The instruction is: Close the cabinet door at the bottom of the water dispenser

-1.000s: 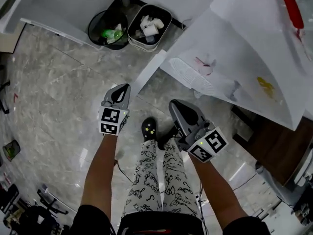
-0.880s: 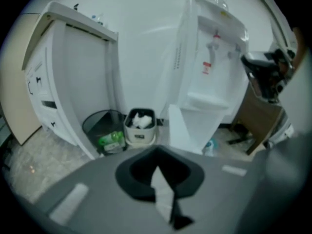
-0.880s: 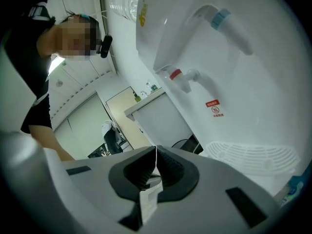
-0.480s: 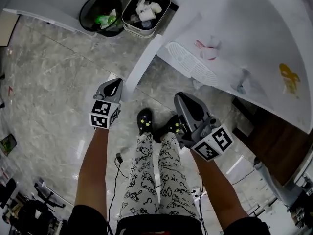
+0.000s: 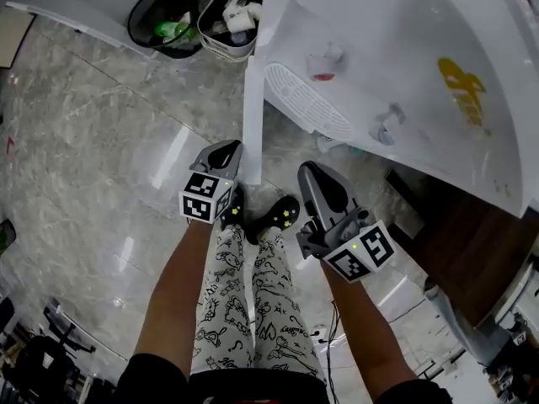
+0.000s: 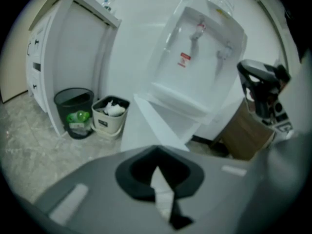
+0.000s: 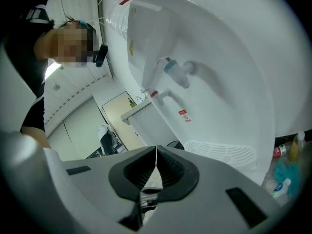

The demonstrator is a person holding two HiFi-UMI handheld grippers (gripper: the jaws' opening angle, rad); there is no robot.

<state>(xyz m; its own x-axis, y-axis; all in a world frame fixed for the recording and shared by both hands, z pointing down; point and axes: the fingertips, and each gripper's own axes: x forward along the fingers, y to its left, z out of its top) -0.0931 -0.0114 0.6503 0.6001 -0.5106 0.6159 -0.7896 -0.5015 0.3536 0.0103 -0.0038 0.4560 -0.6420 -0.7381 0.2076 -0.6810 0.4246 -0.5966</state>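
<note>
The white water dispenser (image 5: 396, 66) fills the upper right of the head view, with its drip grille (image 5: 307, 103) below the taps. Its bottom cabinet door (image 5: 252, 116) stands open, seen edge-on as a narrow white strip reaching toward me. My left gripper (image 5: 226, 148) is shut and empty, its tip close to the door's near end; whether it touches is unclear. In the left gripper view the door (image 6: 146, 126) slants out just ahead of the left gripper (image 6: 156, 152). My right gripper (image 5: 307, 173) is shut and empty below the grille, and the right gripper (image 7: 156, 150) faces the dispenser's front (image 7: 214, 96).
A black bin (image 5: 160, 23) and a white bin (image 5: 227, 19) with rubbish stand left of the dispenser against a white cupboard (image 6: 73, 57). A brown wooden unit (image 5: 459, 247) is at the right. My feet in black shoes (image 5: 274, 217) stand on the marble floor between the grippers.
My left gripper has moved right, up to the door's near end. The door now shows edge-on, closer to my feet. The right gripper has hardly shifted.
</note>
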